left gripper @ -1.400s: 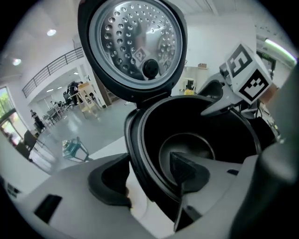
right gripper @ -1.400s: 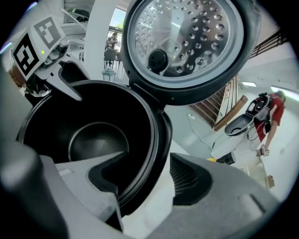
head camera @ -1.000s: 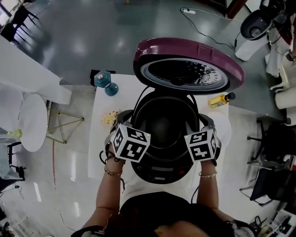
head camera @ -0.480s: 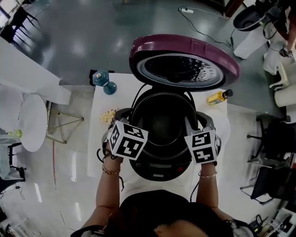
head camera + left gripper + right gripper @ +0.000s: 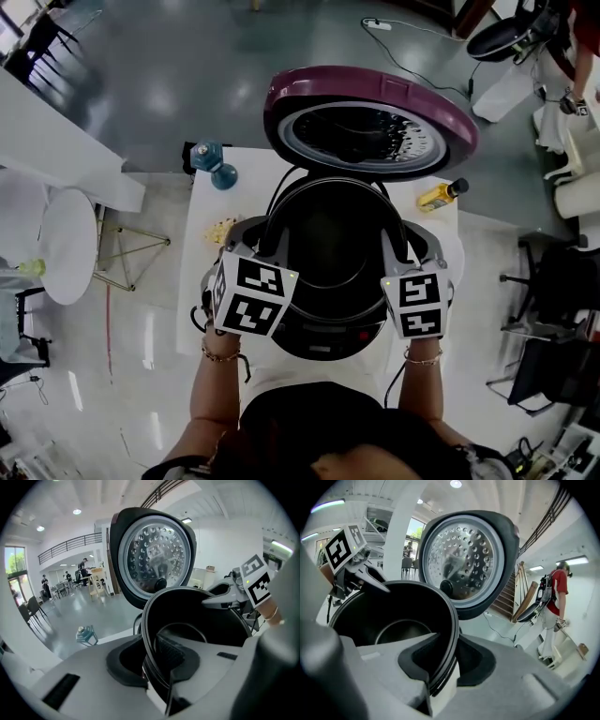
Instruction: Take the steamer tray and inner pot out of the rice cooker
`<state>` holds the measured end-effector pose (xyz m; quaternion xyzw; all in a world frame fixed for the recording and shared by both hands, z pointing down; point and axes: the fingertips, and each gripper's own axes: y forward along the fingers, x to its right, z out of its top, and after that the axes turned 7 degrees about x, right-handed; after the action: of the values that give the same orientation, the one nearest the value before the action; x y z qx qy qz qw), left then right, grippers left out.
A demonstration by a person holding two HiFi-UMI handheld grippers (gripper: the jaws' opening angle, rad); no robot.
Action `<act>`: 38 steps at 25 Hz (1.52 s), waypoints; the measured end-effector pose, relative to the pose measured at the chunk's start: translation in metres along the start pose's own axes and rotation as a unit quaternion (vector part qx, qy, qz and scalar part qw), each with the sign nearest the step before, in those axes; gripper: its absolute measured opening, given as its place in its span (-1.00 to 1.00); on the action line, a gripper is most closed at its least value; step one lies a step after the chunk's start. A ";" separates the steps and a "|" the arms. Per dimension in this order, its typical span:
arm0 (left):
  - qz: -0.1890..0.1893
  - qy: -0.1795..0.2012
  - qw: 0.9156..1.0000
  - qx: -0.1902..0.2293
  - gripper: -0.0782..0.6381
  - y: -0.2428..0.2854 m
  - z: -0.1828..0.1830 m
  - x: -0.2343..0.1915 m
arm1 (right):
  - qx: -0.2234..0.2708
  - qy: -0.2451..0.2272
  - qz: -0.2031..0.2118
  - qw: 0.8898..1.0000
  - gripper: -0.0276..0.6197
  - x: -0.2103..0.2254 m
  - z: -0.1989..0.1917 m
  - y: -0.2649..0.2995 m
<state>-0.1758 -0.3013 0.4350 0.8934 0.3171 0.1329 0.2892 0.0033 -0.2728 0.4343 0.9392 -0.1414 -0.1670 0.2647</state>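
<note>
The black inner pot (image 5: 328, 258) stands in the mouth of the rice cooker (image 5: 323, 345) on the white table (image 5: 199, 300), under the raised purple lid (image 5: 370, 117); the cooker body hides its lower wall. The left gripper (image 5: 157, 667) and right gripper (image 5: 440, 670) have just been closing, and each now pinches the pot's rim on opposite sides. Their marker cubes cover most of both hands in the head view.

A white table (image 5: 199, 281) stands on a grey floor (image 5: 169, 84). The rice cooker (image 5: 323, 343) sits at its middle. Left of the cooker lies a yellowish wad (image 5: 222, 231), and a yellow bottle (image 5: 441, 195) lies at the far right corner. A blue thing (image 5: 214, 161) sits by the far left corner.
</note>
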 end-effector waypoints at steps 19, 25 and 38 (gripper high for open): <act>0.073 0.055 0.987 0.130 -0.63 -0.097 0.050 0.015 | 0.172 0.048 -0.051 0.983 -0.80 0.001 0.060 -0.092; 0.068 0.065 0.983 0.157 -0.63 -0.121 0.061 0.031 | 0.206 0.060 -0.065 0.975 -0.83 0.003 0.067 -0.127; 0.017 0.070 0.970 0.231 -0.67 -0.138 0.095 0.087 | 0.257 0.078 -0.103 0.958 -0.85 0.029 0.056 -0.195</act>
<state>-0.1364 -0.1992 0.2809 0.9297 0.3434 0.1233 0.0494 0.0424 -0.1488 0.2763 0.9951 -0.0612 -0.0773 0.0056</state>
